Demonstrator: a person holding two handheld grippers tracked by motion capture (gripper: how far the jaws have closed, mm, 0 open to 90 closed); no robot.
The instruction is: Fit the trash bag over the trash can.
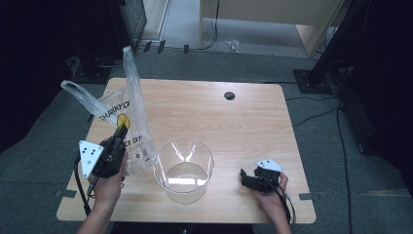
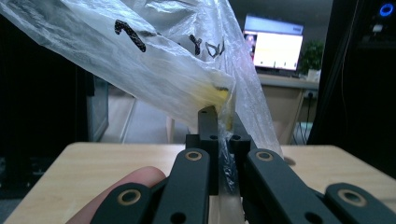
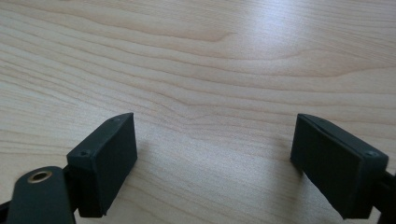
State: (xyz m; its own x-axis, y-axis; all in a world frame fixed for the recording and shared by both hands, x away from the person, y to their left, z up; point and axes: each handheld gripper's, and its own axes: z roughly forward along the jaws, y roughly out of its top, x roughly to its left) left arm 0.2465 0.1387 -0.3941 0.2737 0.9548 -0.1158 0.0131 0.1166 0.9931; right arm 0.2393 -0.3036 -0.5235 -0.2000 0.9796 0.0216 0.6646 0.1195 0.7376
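High view: the left tool [image 1: 118,134] is clamped on a clear printed bag [image 1: 127,105], which stands up off the worktop [image 1: 234,126] at its left side, just beside a clear tub [image 1: 184,169]. The right tool [image 1: 243,176] rests on the worktop right of the tub, jaws wide apart with nothing between them.

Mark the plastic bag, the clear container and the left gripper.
plastic bag [image 1: 130,105]: high view, printed front panel.
clear container [image 1: 183,191]: high view, near wall.
left gripper [image 2: 223,122]: left gripper view, between its tips, shut on the bag.
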